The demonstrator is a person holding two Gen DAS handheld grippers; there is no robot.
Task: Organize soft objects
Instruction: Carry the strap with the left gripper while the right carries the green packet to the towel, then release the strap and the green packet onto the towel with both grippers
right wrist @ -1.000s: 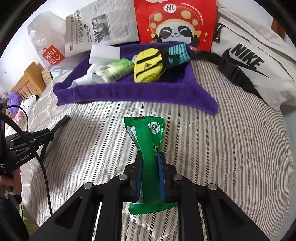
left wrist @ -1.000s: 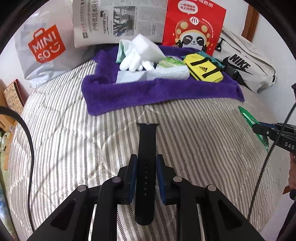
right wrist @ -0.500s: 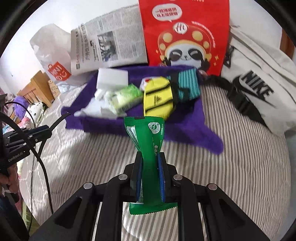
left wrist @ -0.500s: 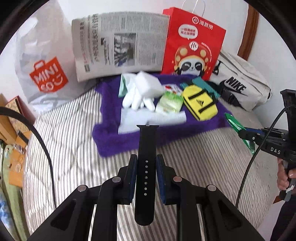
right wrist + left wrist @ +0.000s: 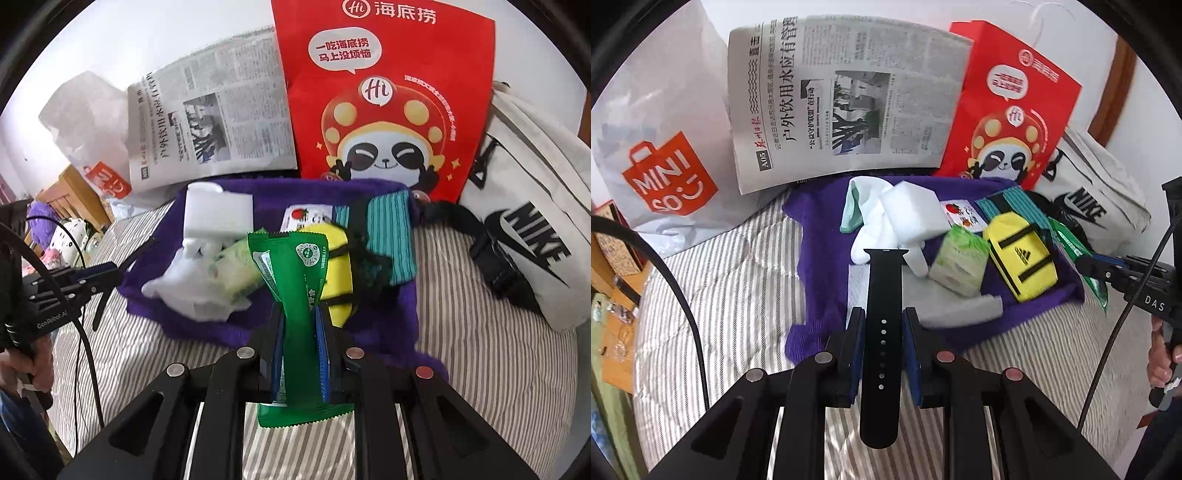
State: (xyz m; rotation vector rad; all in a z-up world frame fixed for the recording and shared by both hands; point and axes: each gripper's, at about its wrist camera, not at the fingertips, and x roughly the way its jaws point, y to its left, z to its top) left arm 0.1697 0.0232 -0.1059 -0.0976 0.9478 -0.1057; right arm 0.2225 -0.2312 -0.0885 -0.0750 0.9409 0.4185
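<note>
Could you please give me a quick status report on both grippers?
Left gripper shut on black watch strap. Right gripper shut on green packet. Purple towel ahead, crowded.

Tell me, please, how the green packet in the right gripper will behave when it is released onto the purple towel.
The green packet looks thin and crinkled where the right gripper pinches it, so it is probably light and floppy. Its glossy film may slide, though the fuzzy purple towel should hold it.

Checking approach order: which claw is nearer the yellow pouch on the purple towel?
Right. The right claw, holding its green packet, hangs directly before the yellow pouch; the left claw sits further left, facing the white glove.
</note>
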